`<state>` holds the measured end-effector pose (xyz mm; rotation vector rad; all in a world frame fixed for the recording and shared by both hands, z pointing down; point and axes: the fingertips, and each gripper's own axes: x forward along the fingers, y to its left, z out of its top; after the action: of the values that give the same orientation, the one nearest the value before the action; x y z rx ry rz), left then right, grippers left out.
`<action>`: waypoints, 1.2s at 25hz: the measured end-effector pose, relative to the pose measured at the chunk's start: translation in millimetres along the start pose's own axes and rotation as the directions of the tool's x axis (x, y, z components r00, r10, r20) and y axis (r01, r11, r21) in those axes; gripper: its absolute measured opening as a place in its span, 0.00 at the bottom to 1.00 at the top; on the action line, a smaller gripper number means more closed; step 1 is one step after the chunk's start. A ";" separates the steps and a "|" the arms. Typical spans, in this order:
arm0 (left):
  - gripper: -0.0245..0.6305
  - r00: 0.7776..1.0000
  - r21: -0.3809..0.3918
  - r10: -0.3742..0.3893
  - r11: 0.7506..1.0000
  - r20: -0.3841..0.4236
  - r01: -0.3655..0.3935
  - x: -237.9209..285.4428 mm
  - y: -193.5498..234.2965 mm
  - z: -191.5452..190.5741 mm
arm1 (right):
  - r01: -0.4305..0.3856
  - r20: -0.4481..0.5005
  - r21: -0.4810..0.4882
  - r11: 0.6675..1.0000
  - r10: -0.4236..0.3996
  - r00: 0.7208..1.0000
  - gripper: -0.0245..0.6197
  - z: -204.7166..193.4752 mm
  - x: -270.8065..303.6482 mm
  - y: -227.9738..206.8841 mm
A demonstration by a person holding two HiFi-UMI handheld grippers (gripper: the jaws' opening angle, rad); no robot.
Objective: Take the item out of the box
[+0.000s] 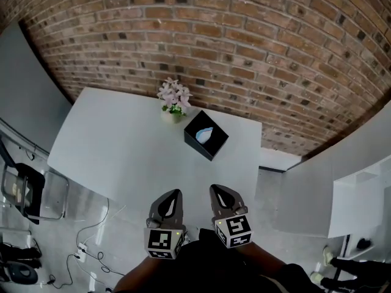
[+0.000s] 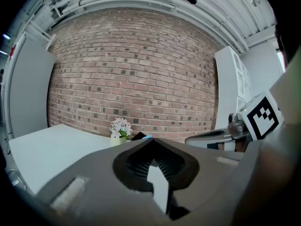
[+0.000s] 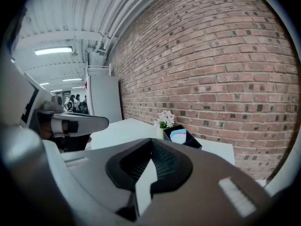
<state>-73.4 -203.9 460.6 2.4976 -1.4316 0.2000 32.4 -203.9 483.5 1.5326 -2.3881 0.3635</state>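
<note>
A black open box (image 1: 206, 135) stands on the white table (image 1: 122, 157) near its far edge, with a pale blue and white item (image 1: 205, 133) inside. The box (image 3: 183, 137) and its item (image 3: 178, 134) also show in the right gripper view; in the left gripper view only a corner of the box (image 2: 138, 136) peeks over the jaws. My left gripper (image 1: 177, 193) and right gripper (image 1: 215, 190) hover side by side at the table's near edge, well short of the box. Both are shut with nothing between the jaws.
A small pot of pink-white flowers (image 1: 173, 99) stands just left of the box, touching or nearly so. A brick wall (image 1: 256, 54) runs behind the table. White cabinets (image 1: 354, 194) stand to the right, a chair (image 1: 24, 194) and floor cables to the left.
</note>
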 end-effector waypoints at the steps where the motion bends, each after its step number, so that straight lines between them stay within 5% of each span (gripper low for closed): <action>1: 0.04 1.000 0.001 0.003 1.000 -0.003 -0.003 6.4 1.4 1.3 | -0.003 -0.003 0.000 1.000 0.003 1.000 0.04 0.6 5.5 -4.6; 20: 0.04 0.994 -0.006 0.089 0.996 -0.056 -0.089 93.4 45.0 -4.4 | -0.032 -0.057 -0.051 0.998 0.029 0.998 0.04 5.0 94.6 -79.3; 30: 0.04 0.989 -0.009 0.115 0.993 -0.089 -0.117 142.9 59.8 -16.2 | -0.076 -0.121 -0.077 0.994 0.066 0.991 0.13 -9.2 143.6 -105.4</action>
<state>-52.5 -346.4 520.0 2.3643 -1.5374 0.3172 72.2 -364.2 550.7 1.3551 -2.3402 0.3563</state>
